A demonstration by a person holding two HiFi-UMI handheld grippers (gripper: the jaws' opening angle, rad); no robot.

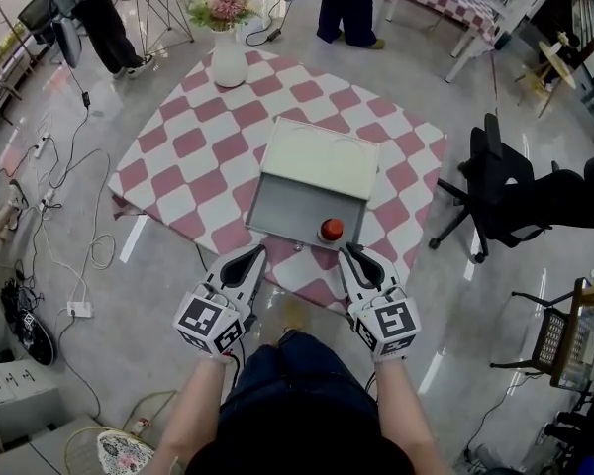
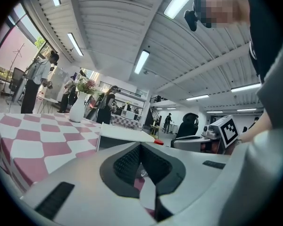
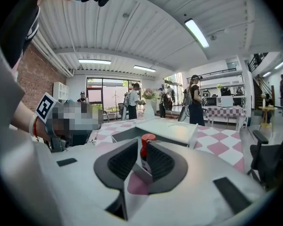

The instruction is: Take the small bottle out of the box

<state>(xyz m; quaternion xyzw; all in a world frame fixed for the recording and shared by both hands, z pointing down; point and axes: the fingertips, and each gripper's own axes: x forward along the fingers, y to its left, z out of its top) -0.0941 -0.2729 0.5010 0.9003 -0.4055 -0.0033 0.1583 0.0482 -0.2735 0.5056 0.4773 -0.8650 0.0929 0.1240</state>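
**Bring the open jaws around the bottle first, then close**

The small bottle point(image 1: 332, 230) with a red cap and a dark body stands upright inside the shallow grey box point(image 1: 282, 211), in the near corner on the person's right side. The cream flat lid point(image 1: 322, 156) of the box lies open behind it, on the pink-and-white checked cloth point(image 1: 178, 156).

The right gripper point(image 1: 353, 255) is just in front of this corner. Its jaws stand a little apart with nothing pressed between them, and the right gripper view looks through the gap directly at the bottle. The left gripper point(image 1: 246, 261) is near the front wall of the box, with its jaws together and empty.

In my judgement, the step in hand is the reach. The gap looks only slightly wider than the bottle, so the jaws should probably open more. They should pass over the low front wall and close on the body under the cap, not on the cap. A push from one pad could tip the bottle. After that, a straight lift is best, and the left gripper may steady the box if it slides.
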